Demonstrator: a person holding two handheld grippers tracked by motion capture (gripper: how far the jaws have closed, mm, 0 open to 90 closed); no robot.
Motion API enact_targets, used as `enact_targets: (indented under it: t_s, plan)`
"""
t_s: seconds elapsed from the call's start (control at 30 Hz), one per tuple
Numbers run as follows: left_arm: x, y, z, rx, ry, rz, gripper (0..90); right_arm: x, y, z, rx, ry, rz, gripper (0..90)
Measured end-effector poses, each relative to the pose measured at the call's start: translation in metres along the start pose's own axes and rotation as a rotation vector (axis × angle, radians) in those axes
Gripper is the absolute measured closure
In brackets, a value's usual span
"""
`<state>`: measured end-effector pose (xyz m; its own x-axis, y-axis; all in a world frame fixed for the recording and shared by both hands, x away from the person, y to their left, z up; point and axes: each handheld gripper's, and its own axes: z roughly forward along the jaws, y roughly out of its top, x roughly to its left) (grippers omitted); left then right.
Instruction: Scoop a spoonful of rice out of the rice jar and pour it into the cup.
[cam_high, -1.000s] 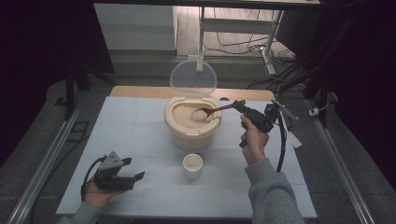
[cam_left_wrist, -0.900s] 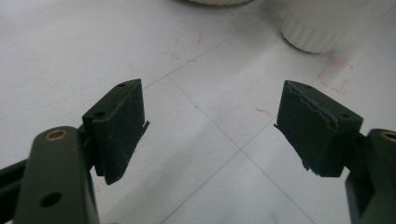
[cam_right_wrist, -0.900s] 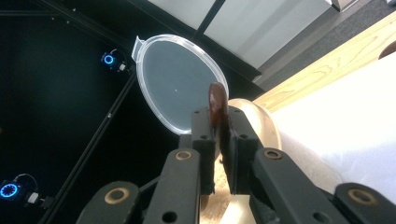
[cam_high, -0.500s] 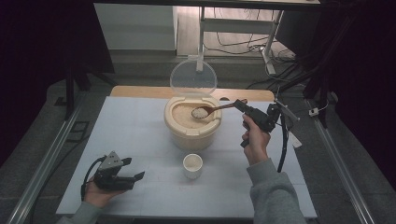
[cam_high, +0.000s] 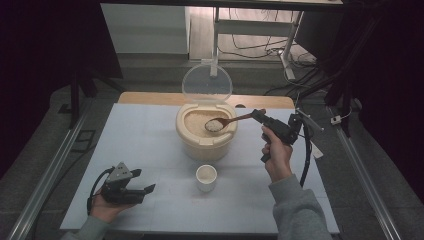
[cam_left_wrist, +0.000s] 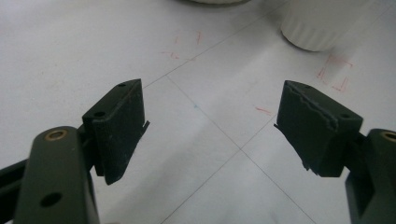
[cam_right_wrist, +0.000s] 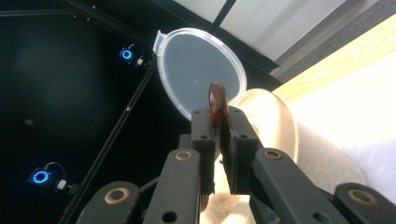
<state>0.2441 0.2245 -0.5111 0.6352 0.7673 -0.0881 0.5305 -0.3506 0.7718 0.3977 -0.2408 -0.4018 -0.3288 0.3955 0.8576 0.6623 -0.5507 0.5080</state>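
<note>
A cream rice container (cam_high: 205, 133) stands mid-table, its clear round lid (cam_high: 206, 83) hinged upright behind it. My right gripper (cam_high: 258, 115) is shut on the handle of a brown wooden spoon (cam_high: 231, 121). The spoon's bowl carries a heap of white rice (cam_high: 214, 125) above the container's opening. In the right gripper view the spoon (cam_right_wrist: 217, 103) stands edge-on between the closed jaws, with the lid (cam_right_wrist: 201, 66) beyond. A small white cup (cam_high: 206, 177) sits in front of the container. My left gripper (cam_high: 148, 190) rests at the table's front left, open with nothing between its jaws (cam_left_wrist: 212, 123).
The cup's ribbed base (cam_left_wrist: 319, 24) is at the top right of the left gripper view, over a white table (cam_high: 145, 145) marked with faint red corners. Metal rails (cam_high: 50, 165) run along both sides of the table. A wooden strip (cam_high: 260, 101) edges the far side.
The spoon has lifted out of the rice with a heap on it and drawn slightly toward the right gripper. The left gripper has stayed put.
</note>
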Motion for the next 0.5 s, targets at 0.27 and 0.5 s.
enact_targets:
  t_s: [0.27, 0.5]
  plan:
    - [0.000, 0.000, 0.000, 0.002, 0.000, 0.002, 23.4, 0.006, -0.003, -0.009, 0.011, 0.024, -0.007, 83.9]
    - [0.000, 0.000, 0.000, 0.002, 0.000, 0.000, 23.4, 0.007, -0.006, -0.018, 0.028, 0.036, -0.008, 83.9]
